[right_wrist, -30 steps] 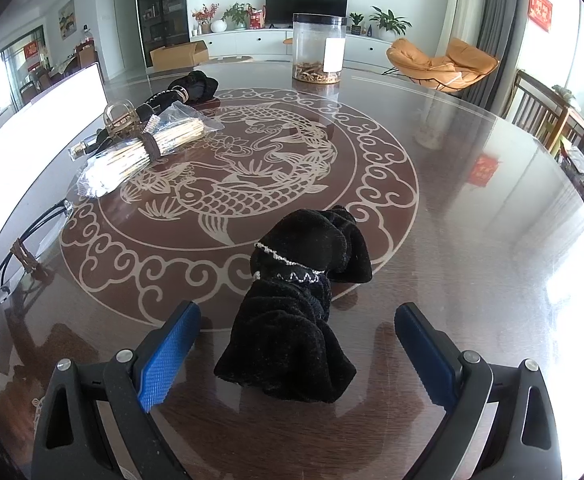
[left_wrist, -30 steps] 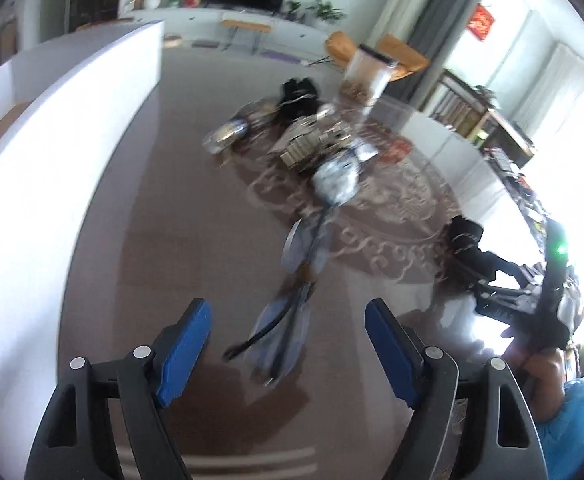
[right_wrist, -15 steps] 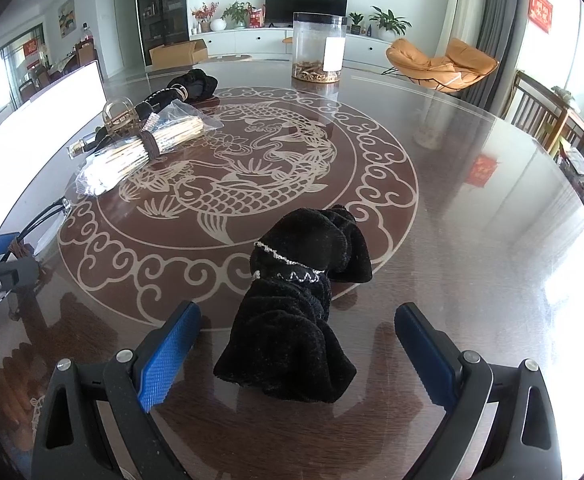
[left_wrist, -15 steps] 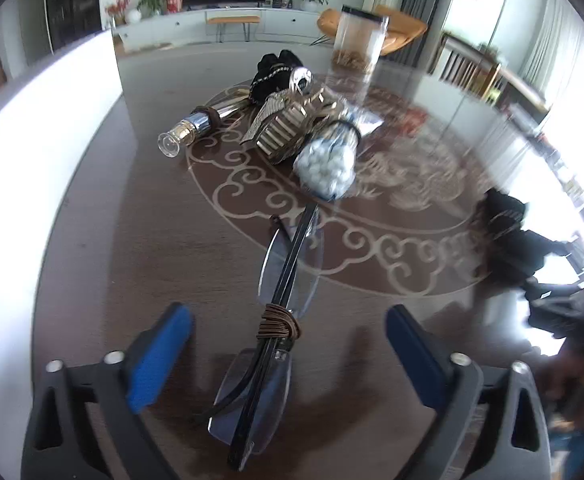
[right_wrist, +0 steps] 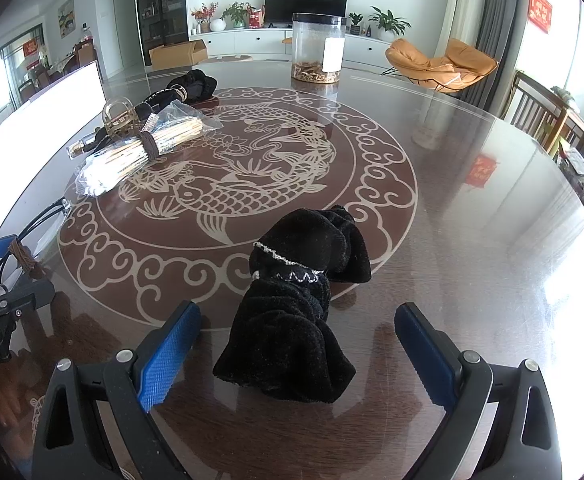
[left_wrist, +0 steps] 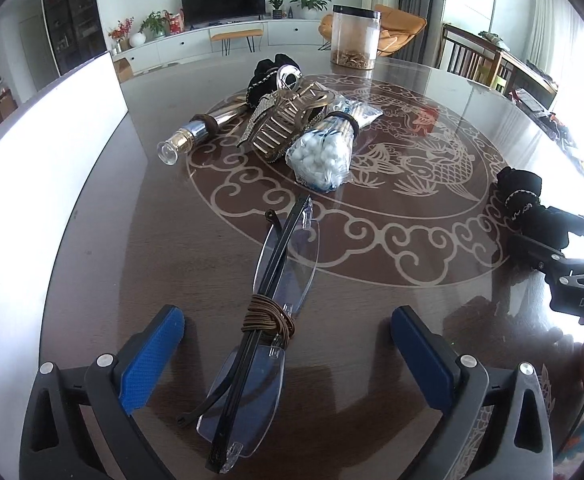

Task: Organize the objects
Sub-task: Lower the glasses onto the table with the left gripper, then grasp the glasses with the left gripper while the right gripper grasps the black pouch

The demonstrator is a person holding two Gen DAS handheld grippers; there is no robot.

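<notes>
Folded rimless glasses (left_wrist: 269, 300) bound with a brown hair tie (left_wrist: 269, 318) lie on the round table between the fingers of my open left gripper (left_wrist: 287, 348). A black velvet scrunchie (right_wrist: 298, 316) with a beaded band lies between the fingers of my open right gripper (right_wrist: 298, 354); it also shows at the right of the left wrist view (left_wrist: 526, 206). Neither gripper touches its object. The glasses also show at the left of the right wrist view (right_wrist: 27, 236).
Farther on the table lie a bag of cotton swabs (left_wrist: 326, 150), a gold hair claw (left_wrist: 287, 120), a small perfume bottle (left_wrist: 189, 138) and another black scrunchie (left_wrist: 271, 76). A clear jar (right_wrist: 319, 52) stands at the far edge. A white board (left_wrist: 31, 184) lines the left side.
The left gripper has swung and come down over the glasses, which now lie between its fingers. The right gripper has stayed still over the black scrunchie.
</notes>
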